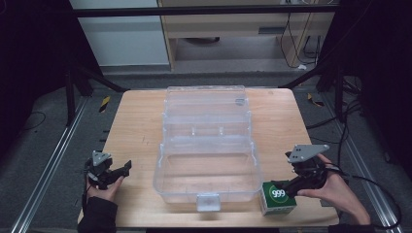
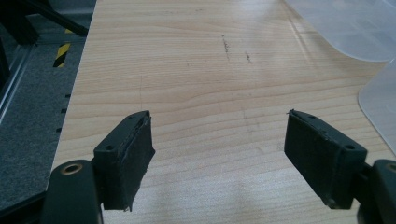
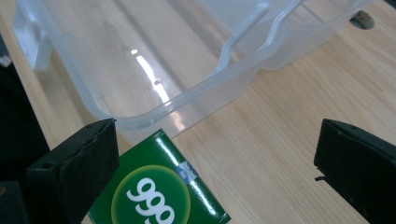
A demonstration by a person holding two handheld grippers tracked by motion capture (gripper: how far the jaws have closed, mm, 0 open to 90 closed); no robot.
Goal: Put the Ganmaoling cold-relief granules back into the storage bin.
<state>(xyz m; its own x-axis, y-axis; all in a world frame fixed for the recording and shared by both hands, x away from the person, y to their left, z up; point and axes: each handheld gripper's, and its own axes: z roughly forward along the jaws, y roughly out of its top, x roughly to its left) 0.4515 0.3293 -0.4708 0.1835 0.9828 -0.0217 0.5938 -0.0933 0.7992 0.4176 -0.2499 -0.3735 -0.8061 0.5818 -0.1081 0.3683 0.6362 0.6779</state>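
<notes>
The right tool point(image 1: 284, 187) sits low at the near right corner of the pale wooden worktop point(image 1: 136, 126), and its black jaws stand wide apart, gripping nothing. In the right gripper view the right tool point(image 3: 215, 158) straddles a small green cardboard box with a white "999" in a circle point(image 3: 161, 191): one pad is right beside the box's edge, the other is well off over bare wood. From the high view the green box point(image 1: 277, 196) stands on the worktop just beside the near right corner of the big clear plastic storage container point(image 1: 206, 170), and a hand point(image 1: 340, 191) grips the tool from the right.

Over on the other side, the left tool point(image 1: 121, 171) rests near the worktop's near left edge, held by a hand point(image 1: 103, 187) in a dark sleeve. Its jaws are spread wide too, with nothing between them; in the left gripper view the left tool point(image 2: 217, 140) looks along plain wood grain, with the container's clear rounded edge point(image 2: 378, 93) off at the side.

The container lies open in the middle of the worktop, its transparent lid point(image 1: 206, 109) folded back toward the far edge, a white latch point(image 1: 208, 201) on its near wall. Beyond the worktop lies grey floor point(image 1: 43, 141) with metal rails.
</notes>
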